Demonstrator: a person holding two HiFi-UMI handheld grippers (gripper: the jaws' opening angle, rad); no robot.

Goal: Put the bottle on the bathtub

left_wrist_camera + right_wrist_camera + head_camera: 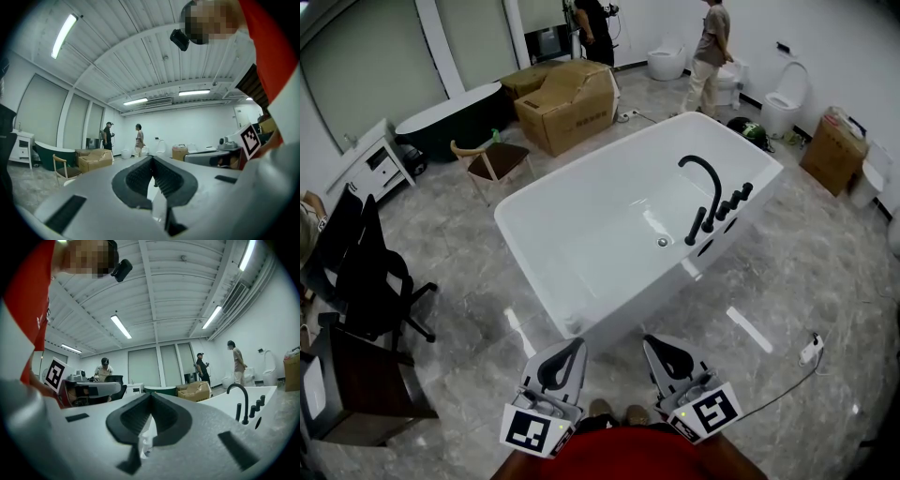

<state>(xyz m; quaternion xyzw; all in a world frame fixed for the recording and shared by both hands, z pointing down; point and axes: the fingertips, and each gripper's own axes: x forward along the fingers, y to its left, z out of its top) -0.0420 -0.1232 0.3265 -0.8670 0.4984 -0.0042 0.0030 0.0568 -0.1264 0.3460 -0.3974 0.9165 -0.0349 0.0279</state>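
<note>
The left gripper and the right gripper are held low and close against the person's red-clad torso. They sit side by side and near each other, both pointing forward at the tub, each with its black-and-white marker cube nearest the body. The left gripper view shows the left gripper with its ribbed black pads pressed together at the tips. Only a lens-shaped gap lies behind them, and nothing is caught in it. The right gripper is the same in its own view, tips meeting and pinching nothing. Just ahead of both stands the large white freestanding bathtub, set at an angle on the grey marble-look floor. Its basin shows bare white enamel and a small round drain. A curved black faucet with a row of black knobs stands on the tub's right rim. The same faucet shows at the right of the right gripper view. I cannot pick out the bottle in any of the views. Beyond the tub lies an open brown cardboard box, whose contents cannot be seen from here. To the left of it is a dark oval bathtub, with a wooden chair in front. A second cardboard box sits at the far right, near white toilets. Two people stand at the back wall.
</note>
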